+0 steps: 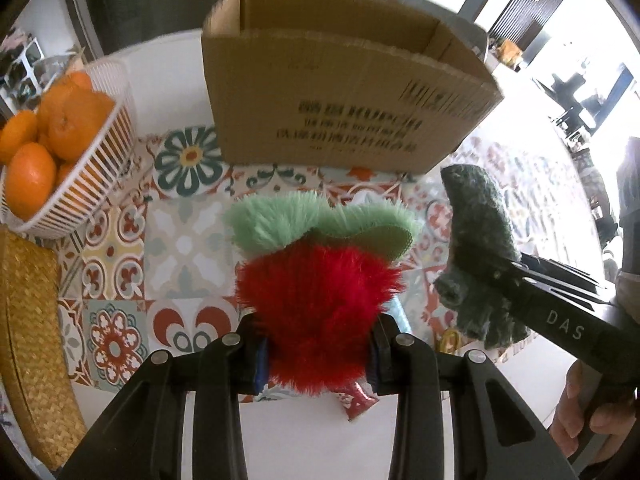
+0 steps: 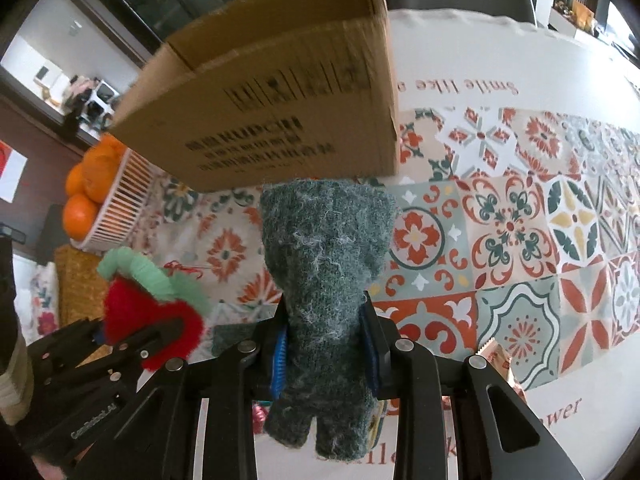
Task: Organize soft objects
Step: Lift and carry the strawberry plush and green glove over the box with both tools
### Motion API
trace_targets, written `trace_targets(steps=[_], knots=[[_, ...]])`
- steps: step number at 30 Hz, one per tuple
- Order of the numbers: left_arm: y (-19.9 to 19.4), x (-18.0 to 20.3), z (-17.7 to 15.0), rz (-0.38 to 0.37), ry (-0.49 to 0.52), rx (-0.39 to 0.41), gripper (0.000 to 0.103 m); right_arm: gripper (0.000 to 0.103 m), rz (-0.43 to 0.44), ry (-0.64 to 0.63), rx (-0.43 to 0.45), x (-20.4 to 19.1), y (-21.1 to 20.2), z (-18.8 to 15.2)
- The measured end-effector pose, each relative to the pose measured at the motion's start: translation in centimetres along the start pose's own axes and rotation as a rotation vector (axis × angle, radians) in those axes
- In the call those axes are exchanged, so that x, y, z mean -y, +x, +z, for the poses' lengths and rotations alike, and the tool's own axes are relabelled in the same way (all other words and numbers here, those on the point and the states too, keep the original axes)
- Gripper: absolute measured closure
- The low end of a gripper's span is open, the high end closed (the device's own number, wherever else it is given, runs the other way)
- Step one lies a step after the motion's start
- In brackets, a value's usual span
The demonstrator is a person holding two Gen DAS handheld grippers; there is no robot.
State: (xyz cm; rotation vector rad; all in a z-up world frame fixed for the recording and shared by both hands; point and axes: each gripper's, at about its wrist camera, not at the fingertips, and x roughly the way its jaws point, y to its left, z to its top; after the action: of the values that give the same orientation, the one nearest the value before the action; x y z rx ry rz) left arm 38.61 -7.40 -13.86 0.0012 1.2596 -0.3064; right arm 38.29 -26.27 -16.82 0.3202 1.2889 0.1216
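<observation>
Black left gripper [image 1: 316,354] and right gripper [image 2: 326,354] (silver screws), blue-padded fingers [image 2: 279,364], white "DAS" lettering.

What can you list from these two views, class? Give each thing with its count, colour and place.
Cardboard box: one, brown, open top, on the tablecloth behind both toys.
Strawberry plush: one, red with mint-green top, in the left claw.
Felt toy: one, dark green, in the right claw.
Basket: one, white, left of the box.
Oranges: several, orange, in the basket.
Woven mat: one, tan, near the basket.
Tablecloth: one, patterned tiles.
Left claw: black, shut on the plush.
Right claw: black, shut on the toy.
</observation>
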Motion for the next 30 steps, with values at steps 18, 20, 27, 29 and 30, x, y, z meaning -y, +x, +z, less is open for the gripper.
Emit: trace_targets(steps=[18, 20, 27, 29, 30], knots=[[-8.3, 1.3, 1.7, 0.013, 0.032, 0.245, 0.067, 0.072, 0.021, -0.089, 0.250, -4.4, -8.3, 0.4], [-9.1, 1.5, 2.0, 0.004, 0.039, 0.267, 0.067, 0.072, 0.026, -0.097, 0.277, -4.7, -9.3, 0.4], [-12.2, 1.9, 3.3, -0.005, 0.062, 0.343, 0.067, 0.072, 0.048, -0.126, 0.353, -6.0, -12.3, 1.0], [-13.0, 2.0, 3.7, -0.004, 0.068, 0.363, 0.067, 0.072, 0.054, -0.134, 0.373, -6.3, -13.1, 1.3], [-13.4, 2.1, 3.9, -0.003, 0.071, 0.373, 0.067, 0.072, 0.057, -0.137, 0.383, -6.4, -13.5, 1.4]])
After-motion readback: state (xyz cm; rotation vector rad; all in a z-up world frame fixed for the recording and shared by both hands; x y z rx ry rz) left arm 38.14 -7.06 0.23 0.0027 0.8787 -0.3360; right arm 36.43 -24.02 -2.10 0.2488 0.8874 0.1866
